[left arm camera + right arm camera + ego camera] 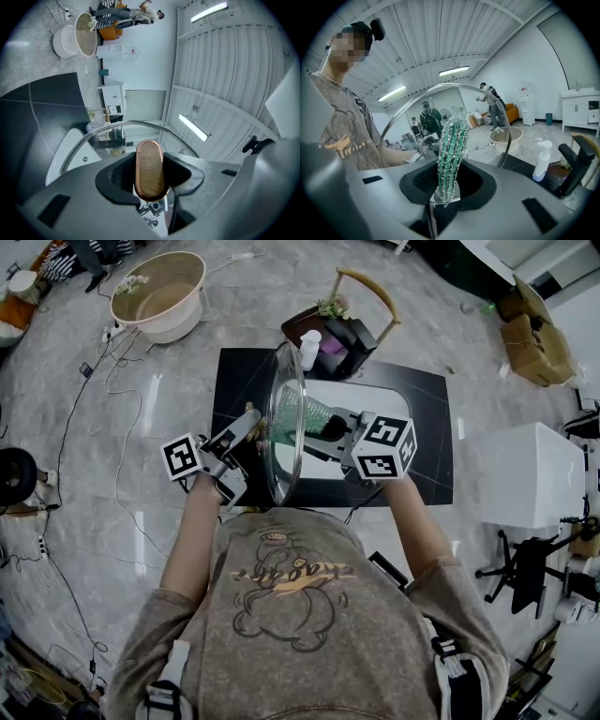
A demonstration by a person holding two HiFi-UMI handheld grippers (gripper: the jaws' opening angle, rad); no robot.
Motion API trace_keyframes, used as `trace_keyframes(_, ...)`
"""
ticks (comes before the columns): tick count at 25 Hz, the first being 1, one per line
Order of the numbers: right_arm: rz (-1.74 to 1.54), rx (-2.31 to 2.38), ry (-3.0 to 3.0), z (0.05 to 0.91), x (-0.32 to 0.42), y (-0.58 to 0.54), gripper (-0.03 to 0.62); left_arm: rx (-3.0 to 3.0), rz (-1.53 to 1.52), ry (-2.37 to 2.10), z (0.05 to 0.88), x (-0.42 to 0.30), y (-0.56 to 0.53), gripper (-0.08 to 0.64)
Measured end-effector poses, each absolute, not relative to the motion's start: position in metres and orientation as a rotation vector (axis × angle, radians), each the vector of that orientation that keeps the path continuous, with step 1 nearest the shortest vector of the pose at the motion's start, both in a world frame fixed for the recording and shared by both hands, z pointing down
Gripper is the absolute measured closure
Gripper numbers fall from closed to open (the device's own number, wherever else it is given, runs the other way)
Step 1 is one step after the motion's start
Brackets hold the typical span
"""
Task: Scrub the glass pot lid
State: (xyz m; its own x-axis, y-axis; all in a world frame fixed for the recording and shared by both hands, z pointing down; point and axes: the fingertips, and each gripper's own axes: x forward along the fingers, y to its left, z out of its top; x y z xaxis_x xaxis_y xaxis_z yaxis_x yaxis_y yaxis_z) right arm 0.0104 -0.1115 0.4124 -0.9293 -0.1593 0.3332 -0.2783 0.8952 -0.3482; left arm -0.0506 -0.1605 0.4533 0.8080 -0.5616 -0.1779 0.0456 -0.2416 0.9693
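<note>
Grey marbled flooring is seen under a black mat (427, 418), on which a white basin (398, 397) is set. Between the jaws of the left gripper (150, 176) a wooden knob (150, 166) is clamped end-on, its copper-coloured edge pressed by the pads on both sides. Just beyond those jaws the knob is joined to the glass pot lid (286, 427), whose steel rim is seen arcing around it. The lid is held on edge above the basin, with its knob side turned to the left gripper.

On the lid's opposite face, a glittering green scrubber (451, 150) is gripped upright between the jaws of the right gripper (450, 187). Its far end appears to be laid against the glass, inside the rim. The person's arm and the left gripper are seen through the lid from that side.

Beyond the lid, at the mat's far edge, a white spray bottle (308, 348) is stood just beside a dark caddy (349, 338). Well apart from the lid, to its far left, a round tub (159, 298) is placed on the floor.
</note>
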Motion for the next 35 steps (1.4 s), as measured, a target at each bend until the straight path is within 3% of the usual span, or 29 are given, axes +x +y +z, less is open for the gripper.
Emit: trace_keyframes(35,0.763,0.45,-2.51,0.539,0.001,-0.131,0.499,1.732,-0.549,-0.356,0.449,-0.042,-0.15,0.388)
